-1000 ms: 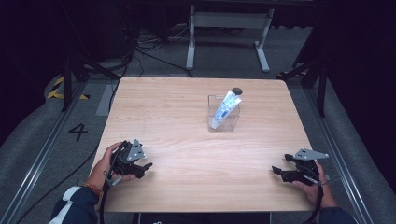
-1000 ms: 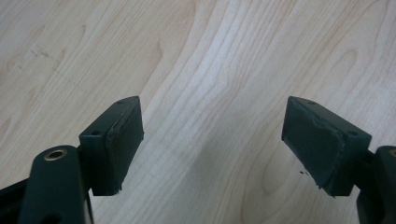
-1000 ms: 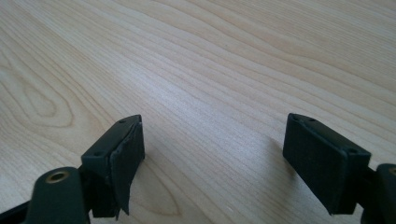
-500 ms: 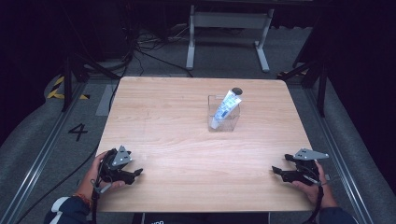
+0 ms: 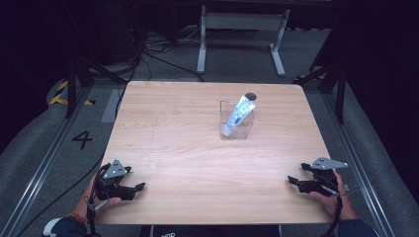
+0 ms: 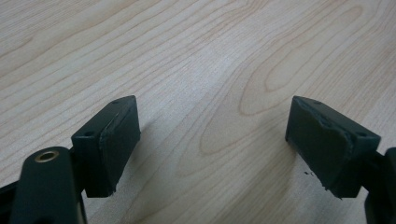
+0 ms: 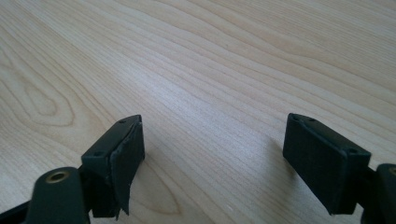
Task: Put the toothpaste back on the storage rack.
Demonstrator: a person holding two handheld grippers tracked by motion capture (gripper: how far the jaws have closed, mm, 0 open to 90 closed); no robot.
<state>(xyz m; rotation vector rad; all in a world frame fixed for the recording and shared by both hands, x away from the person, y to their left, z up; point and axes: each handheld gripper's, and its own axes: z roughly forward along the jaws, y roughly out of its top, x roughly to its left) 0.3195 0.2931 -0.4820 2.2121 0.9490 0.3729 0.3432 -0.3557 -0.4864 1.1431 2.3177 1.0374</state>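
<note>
**Two idle grippers at the near corners, tube standing in a clear box**

The left gripper [image 5: 132, 189] rests on the wooden tabletop [image 5: 197, 148] at its near left corner, held by the person's left hand [image 5: 101, 195]. Its jaws stand wide apart over bare wood, with nothing between them. The right gripper [image 5: 295, 182] sits at the near right corner in the right hand [image 5: 332, 197], jaws likewise spread and empty. Well apart from both, toward the far middle of the tabletop, a clear plastic box [image 5: 236, 123] holds a white tube [image 5: 238, 113] that leans upright, its dark cap [image 5: 250, 96] rising above the rim.
</note>
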